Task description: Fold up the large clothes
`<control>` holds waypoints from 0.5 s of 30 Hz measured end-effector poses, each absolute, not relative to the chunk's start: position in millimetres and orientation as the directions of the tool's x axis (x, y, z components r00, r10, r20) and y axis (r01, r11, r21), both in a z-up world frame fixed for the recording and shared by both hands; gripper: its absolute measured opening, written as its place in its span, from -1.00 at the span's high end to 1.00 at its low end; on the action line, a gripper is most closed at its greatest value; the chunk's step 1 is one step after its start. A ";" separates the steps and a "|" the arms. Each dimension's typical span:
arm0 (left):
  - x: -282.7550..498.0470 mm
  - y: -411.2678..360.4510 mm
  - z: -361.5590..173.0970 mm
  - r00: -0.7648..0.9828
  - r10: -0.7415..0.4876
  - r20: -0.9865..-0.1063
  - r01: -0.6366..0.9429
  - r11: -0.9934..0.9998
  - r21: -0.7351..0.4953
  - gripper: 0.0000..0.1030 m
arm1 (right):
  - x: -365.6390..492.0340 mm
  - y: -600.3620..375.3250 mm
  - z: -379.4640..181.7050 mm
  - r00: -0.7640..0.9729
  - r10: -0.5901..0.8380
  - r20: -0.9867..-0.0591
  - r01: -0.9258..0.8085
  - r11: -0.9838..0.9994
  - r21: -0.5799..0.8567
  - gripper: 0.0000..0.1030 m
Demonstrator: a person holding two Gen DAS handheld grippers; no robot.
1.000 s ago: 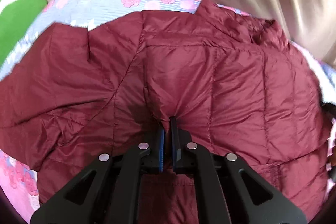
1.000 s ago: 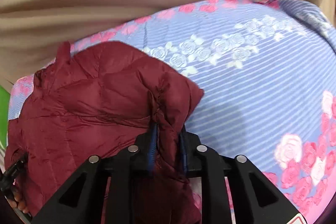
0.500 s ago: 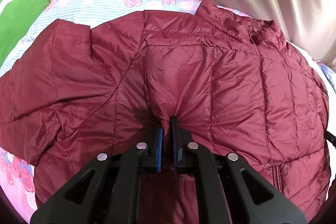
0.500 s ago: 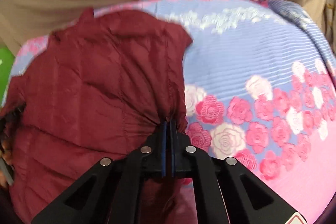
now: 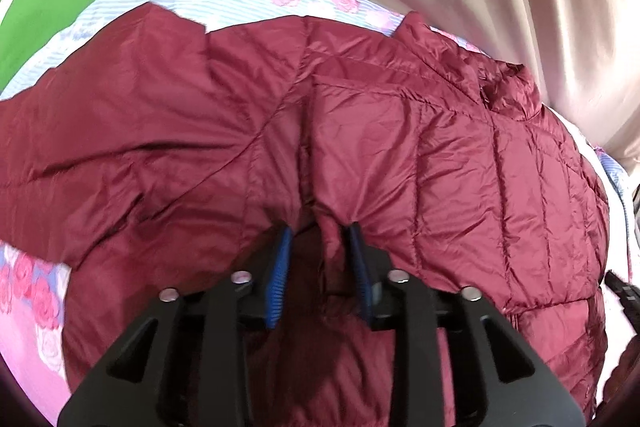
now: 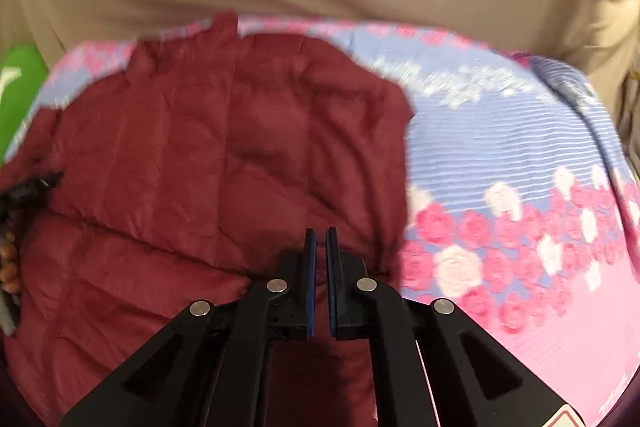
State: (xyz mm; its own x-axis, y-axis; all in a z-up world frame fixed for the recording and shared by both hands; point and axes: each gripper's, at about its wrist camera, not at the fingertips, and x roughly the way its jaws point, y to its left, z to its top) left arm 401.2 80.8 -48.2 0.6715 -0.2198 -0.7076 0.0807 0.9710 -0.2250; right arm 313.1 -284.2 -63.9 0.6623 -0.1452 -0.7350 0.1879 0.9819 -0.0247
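Jacket (image 5: 400,147) edge near bedspread (image 6: 500,147), open room rightward

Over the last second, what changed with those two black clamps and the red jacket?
The left gripper has just been opening, its pinched fold slack between the jaws. The right gripper shut and laid the sleeve over the jacket. The jacket remains on the floral sheet.

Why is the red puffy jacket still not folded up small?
Partly folded. The jacket has its side folded in over the body, ending in a straight edge, but the body lies spread wide across the flowered bedsheet.
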 end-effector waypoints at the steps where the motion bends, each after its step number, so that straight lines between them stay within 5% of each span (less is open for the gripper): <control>1: 398.3 83.5 -47.9 0.672 -0.213 -0.709 0.076 0.973 -0.220 0.37 | 323.9 -287.6 -74.0 0.629 -0.156 -0.762 0.196 0.980 -0.039 0.92; 5: 387.4 101.4 -40.0 0.658 -0.239 -0.714 0.084 0.966 -0.245 0.36 | 323.1 -293.9 -65.2 0.651 -0.140 -0.746 0.220 0.976 0.008 0.90; 9: 391.2 108.1 -25.2 0.644 -0.305 -0.701 0.100 0.943 -0.318 -0.08 | 331.1 -327.4 -16.9 0.758 -0.149 -0.635 0.255 0.964 0.078 0.16; 12: 403.6 96.9 -26.8 0.616 -0.357 -0.702 0.120 0.923 -0.365 -0.13 | 358.6 -372.9 -9.1 0.764 -0.090 -0.639 0.300 0.926 0.229 0.15; 15: 414.7 80.4 -44.4 0.583 -0.312 -0.750 0.131 0.947 -0.292 0.04 | 388.0 -405.2 -26.2 0.750 0.058 -0.659 0.295 0.862 0.412 0.12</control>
State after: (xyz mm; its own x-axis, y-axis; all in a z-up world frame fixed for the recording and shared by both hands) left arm 414.7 80.4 -44.4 0.5827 -0.3118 -0.7505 0.1310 0.9474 -0.2919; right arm 388.0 -405.2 -26.2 0.7503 0.0584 -0.6585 0.2950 0.8619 0.4125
